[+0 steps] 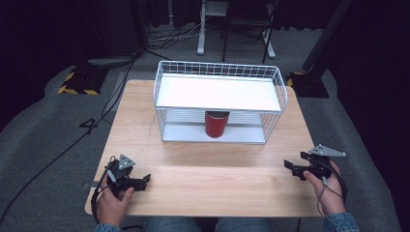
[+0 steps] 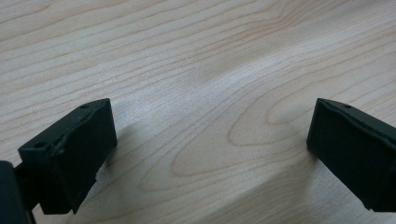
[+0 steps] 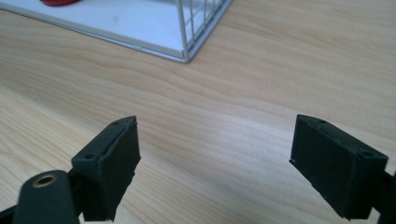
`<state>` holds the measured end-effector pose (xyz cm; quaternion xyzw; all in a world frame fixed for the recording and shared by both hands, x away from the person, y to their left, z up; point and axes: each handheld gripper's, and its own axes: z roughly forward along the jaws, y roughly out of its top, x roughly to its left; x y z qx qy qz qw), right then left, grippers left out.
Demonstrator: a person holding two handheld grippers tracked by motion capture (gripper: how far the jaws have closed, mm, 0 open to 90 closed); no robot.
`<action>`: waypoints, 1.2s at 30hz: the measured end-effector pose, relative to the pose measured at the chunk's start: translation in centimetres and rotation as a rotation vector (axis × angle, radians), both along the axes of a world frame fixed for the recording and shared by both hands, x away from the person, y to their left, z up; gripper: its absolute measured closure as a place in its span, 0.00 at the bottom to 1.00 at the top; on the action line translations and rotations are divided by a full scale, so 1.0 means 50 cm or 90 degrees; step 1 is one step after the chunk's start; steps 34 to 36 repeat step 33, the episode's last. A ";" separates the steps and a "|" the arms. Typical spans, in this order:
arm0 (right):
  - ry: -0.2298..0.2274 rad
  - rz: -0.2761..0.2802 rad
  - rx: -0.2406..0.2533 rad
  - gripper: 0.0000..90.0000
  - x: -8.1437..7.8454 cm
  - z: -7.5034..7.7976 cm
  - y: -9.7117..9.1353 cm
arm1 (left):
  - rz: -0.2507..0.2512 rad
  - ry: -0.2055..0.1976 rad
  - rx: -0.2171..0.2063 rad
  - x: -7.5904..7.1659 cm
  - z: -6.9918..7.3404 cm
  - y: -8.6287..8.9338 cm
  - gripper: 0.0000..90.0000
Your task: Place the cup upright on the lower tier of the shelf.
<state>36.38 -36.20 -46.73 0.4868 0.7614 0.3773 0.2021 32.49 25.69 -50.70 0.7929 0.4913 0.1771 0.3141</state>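
A red cup (image 1: 216, 124) stands upright on the lower shelf of a white wire rack (image 1: 220, 72) at the back middle of the wooden table (image 1: 208, 183). Its red base (image 3: 58, 2) peeks in at the top of the right gripper view, on the rack's white floor (image 3: 140, 23). My left gripper (image 1: 144, 180) rests near the front left edge, held in a hand, open with bare wood between its jaws (image 2: 212, 140). My right gripper (image 1: 290, 166) sits at the front right, also open and holding nothing (image 3: 215, 154).
The rack has a white upper shelf (image 1: 217, 92) over the cup. Grey carpet (image 1: 48, 125) surrounds the table, with cables (image 1: 111, 96), stand bases with yellow-black tape (image 1: 77, 82) and chair legs (image 1: 232, 34) beyond it.
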 end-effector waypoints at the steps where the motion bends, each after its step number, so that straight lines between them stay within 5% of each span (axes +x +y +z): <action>1: 0.001 0.000 -0.002 0.18 0.000 -0.004 -0.003 | 0.000 0.000 0.000 0.000 0.000 0.000 0.02; 20: 0.047 -0.022 -0.035 0.17 -0.009 -0.065 -0.027 | 0.000 0.000 0.000 0.000 0.000 0.000 0.02; 26: 0.016 -0.032 -0.055 0.14 -0.013 -0.075 -0.023 | 0.000 0.000 0.000 0.000 0.000 0.000 0.02; 36: 0.019 -0.046 -0.056 0.11 -0.016 -0.076 -0.018 | 0.000 0.000 0.001 0.000 0.000 0.000 0.02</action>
